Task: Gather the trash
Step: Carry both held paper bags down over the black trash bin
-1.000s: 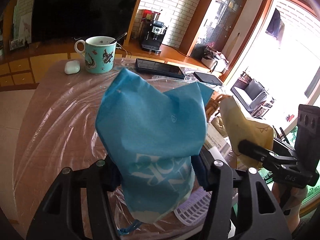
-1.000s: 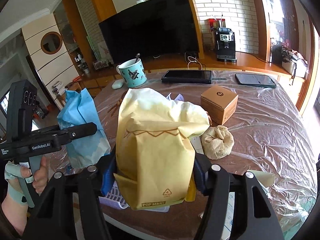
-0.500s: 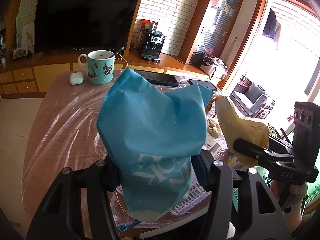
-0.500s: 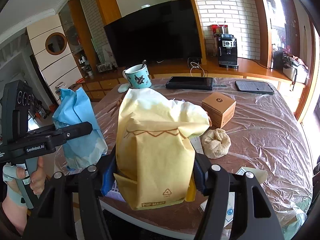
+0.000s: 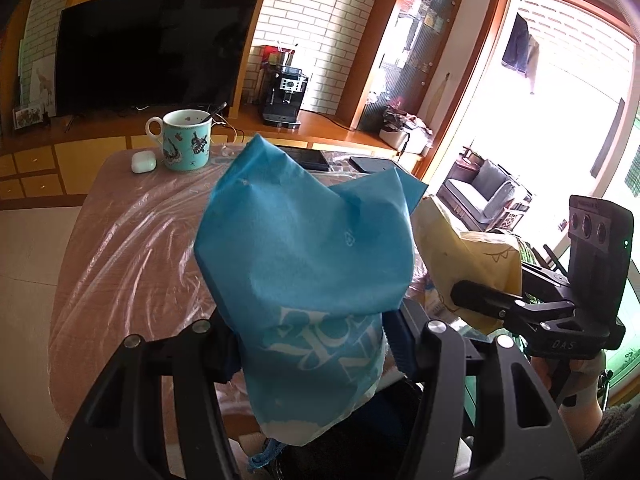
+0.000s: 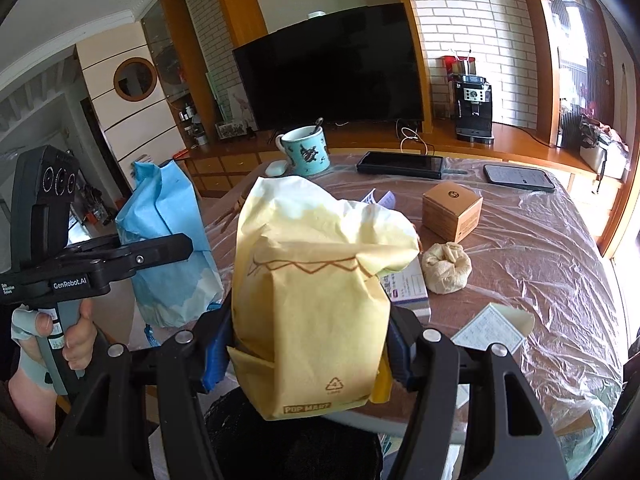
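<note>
The left gripper (image 5: 312, 344) pinches a crumpled blue bag (image 5: 304, 264) between its two blue pads, at 6 o'clock in the left wrist view. The bag stands upright in the jaws, its top creased and open, pale lettering across its lower half and a white band at its base. The right gripper (image 6: 308, 344) is clamped on a yellow paper bag (image 6: 316, 292) the same way. That bag is folded over at the top, with a brown zigzag line below the fold and a recycling mark and a "POP MART" print near its bottom. Each bag hangs in the air near the table's (image 6: 540, 248) near edge, not resting on it. In the right wrist view the blue bag shows at 9 o'clock, with a hand (image 6: 52, 344) on the left gripper's handle.

Further out, at 3 o'clock, a tied beige bundle (image 6: 446, 268) lies on the clear plastic sheet, with printed papers (image 6: 490, 326) nearer the edge. A small brown box (image 6: 452, 210) sits just behind it. Toward 12 o'clock stand a turquoise mug (image 6: 306, 152) with a spoon, a white earbud case (image 6: 276, 168), a dark tablet (image 6: 400, 165) and a phone (image 6: 520, 178), all along the far edge. The middle of the table is bare plastic. Beyond it a black television (image 6: 332, 68) stands on a wooden counter.
</note>
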`<action>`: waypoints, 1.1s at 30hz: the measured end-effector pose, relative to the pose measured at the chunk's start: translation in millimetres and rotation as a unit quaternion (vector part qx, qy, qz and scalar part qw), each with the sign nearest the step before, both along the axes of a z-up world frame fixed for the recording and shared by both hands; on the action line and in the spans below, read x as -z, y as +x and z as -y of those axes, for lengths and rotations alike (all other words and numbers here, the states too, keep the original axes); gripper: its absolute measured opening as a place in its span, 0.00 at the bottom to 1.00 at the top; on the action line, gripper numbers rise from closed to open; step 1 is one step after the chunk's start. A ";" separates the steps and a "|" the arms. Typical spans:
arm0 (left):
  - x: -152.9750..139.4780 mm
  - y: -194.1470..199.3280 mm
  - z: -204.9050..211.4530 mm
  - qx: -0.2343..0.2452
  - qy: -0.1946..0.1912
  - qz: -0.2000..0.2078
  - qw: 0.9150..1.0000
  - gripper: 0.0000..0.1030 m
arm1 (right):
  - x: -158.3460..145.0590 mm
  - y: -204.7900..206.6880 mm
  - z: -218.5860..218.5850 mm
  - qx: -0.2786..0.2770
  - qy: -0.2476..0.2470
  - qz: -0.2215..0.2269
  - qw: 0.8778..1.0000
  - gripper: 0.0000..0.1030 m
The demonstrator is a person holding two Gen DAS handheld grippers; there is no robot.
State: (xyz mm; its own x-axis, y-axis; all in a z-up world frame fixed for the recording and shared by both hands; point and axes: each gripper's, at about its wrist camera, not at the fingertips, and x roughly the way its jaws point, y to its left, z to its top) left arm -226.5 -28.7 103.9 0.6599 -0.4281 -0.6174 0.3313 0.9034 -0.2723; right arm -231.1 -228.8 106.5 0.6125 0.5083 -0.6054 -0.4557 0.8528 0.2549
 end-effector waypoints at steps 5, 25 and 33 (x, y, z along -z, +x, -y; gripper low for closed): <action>2.2 -16.3 2.8 0.020 -0.008 -0.014 1.000 0.56 | -1.5 -23.5 2.6 -0.018 0.002 -0.004 1.000 0.60; 10.5 -61.8 13.0 0.044 0.008 -0.018 0.999 0.56 | 22.1 -70.5 10.1 -0.033 -0.003 -0.042 0.999 0.60; 41.0 -77.9 26.9 0.058 0.025 -0.054 0.997 0.56 | 46.0 -90.7 12.1 -0.032 -0.018 -0.074 0.997 0.60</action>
State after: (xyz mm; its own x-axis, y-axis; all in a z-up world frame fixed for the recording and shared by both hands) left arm -304.4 -55.7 62.8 0.5359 -0.4640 -0.7053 0.4051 0.8743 -0.2673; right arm -321.8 -240.8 60.4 0.4827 0.5190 -0.7054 -0.4691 0.8334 0.2922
